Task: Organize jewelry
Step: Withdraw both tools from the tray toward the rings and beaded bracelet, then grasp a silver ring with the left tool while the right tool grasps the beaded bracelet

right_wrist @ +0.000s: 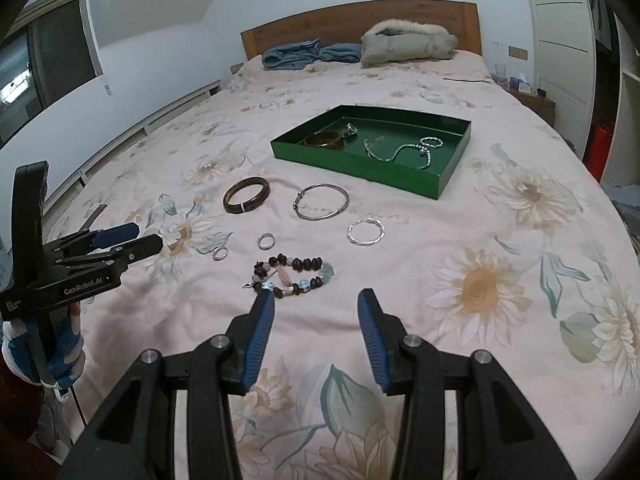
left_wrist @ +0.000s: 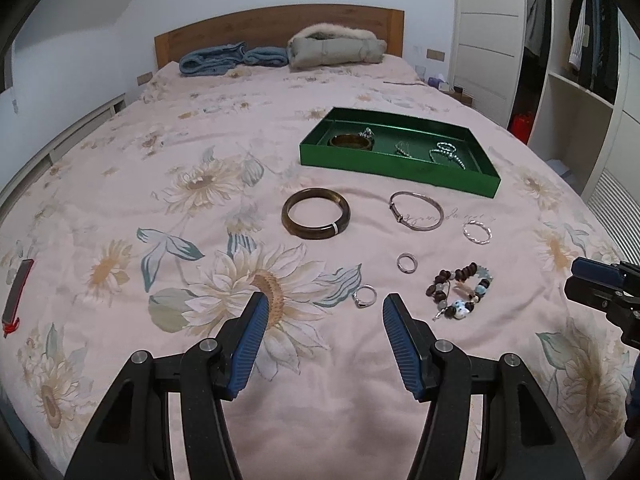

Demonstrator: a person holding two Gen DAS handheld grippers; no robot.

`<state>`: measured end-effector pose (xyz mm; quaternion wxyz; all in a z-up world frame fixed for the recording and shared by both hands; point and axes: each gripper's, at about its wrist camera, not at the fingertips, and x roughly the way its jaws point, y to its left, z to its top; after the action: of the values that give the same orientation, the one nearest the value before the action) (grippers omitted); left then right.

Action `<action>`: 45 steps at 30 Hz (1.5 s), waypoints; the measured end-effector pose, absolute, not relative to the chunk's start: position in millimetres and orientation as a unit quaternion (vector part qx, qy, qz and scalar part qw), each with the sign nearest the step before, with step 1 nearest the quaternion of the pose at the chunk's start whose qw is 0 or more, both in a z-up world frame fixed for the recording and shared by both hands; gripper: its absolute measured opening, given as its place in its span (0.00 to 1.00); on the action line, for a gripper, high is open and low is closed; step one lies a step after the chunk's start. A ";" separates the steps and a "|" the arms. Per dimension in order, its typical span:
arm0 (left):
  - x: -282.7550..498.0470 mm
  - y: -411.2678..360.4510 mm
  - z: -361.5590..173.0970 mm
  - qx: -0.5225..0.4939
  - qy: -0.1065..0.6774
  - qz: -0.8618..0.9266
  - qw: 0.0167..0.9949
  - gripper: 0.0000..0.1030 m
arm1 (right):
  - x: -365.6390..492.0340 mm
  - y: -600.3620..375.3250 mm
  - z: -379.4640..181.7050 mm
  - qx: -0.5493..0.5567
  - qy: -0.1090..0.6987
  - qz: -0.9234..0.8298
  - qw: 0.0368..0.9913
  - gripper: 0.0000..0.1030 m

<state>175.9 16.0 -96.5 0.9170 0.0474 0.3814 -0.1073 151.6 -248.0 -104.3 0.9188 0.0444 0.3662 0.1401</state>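
Observation:
A green tray (left_wrist: 394,168) (right_wrist: 360,166) on the bed holds a brown bangle, a chain and small silver pieces. In front of it on the floral bedspread lie a brown bangle (left_wrist: 315,212) (right_wrist: 246,194), a silver bangle (left_wrist: 417,210) (right_wrist: 322,202), a twisted silver hoop (left_wrist: 477,232) (right_wrist: 365,232), a plain ring (left_wrist: 407,262) (right_wrist: 266,241), a signet ring (left_wrist: 365,296) (right_wrist: 220,253) and a beaded bracelet (left_wrist: 460,290) (right_wrist: 294,276). My left gripper (left_wrist: 322,306) (right_wrist: 146,238) hovers open just short of the signet ring. My right gripper (right_wrist: 316,300) (left_wrist: 578,276) stands open just short of the beaded bracelet. Neither holds anything.
Folded blue clothes (left_wrist: 232,58) and a fur-trimmed coat (left_wrist: 336,50) lie by the wooden headboard (left_wrist: 280,26). A red and black object (left_wrist: 16,300) rests at the bed's left edge. A wardrobe with hanging clothes (left_wrist: 580,40) stands to the right. A gloved hand (right_wrist: 60,344) grips the left tool.

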 end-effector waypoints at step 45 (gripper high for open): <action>231.4 -20.8 -167.3 0.071 0.428 -0.153 0.888 0.39 | 251.2 -206.7 -177.5 -0.023 0.451 0.173 0.875 0.32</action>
<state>231.4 -20.8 -167.3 0.8879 0.0712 0.4281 -0.1526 251.2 -206.7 -177.5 0.8751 -0.0233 0.4515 0.1728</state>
